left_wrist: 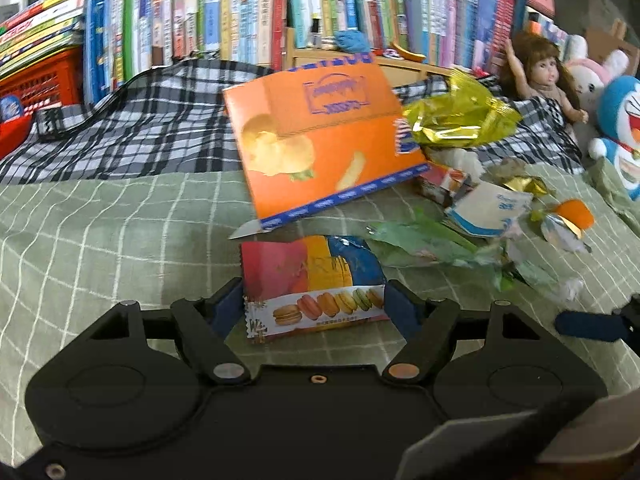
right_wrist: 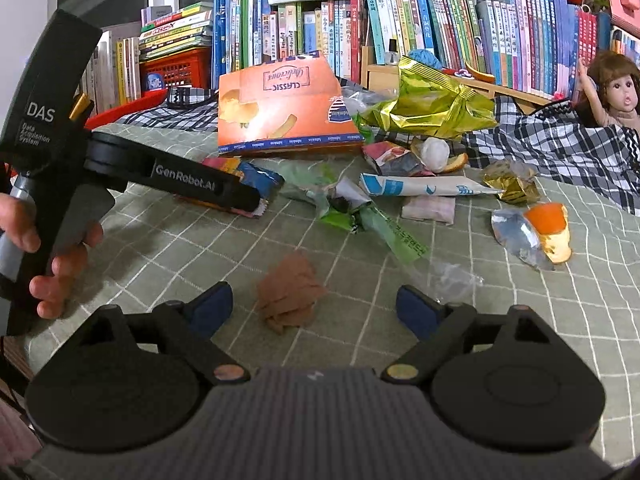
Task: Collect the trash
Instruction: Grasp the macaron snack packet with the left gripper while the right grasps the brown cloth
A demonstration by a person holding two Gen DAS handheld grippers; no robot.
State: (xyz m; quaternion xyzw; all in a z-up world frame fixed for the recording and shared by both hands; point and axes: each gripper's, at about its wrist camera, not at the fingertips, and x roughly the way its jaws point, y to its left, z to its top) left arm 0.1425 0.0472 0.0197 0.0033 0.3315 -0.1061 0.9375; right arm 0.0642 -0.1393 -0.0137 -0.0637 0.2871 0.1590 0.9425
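Observation:
A macaron wrapper lies on the green checked bedspread. My left gripper straddles it, and both blue pads touch its side edges. In the right wrist view a hand holds that left gripper low over the same wrapper. My right gripper stands open, with a crumpled brown wrapper on the bedspread just ahead between its fingers and untouched. A clear plastic scrap lies by its right finger.
Behind lie an orange snack box, a gold foil bag, green wrappers, a white and blue packet and orange peel on foil. A plaid cloth, a doll, plush toys and bookshelves line the back.

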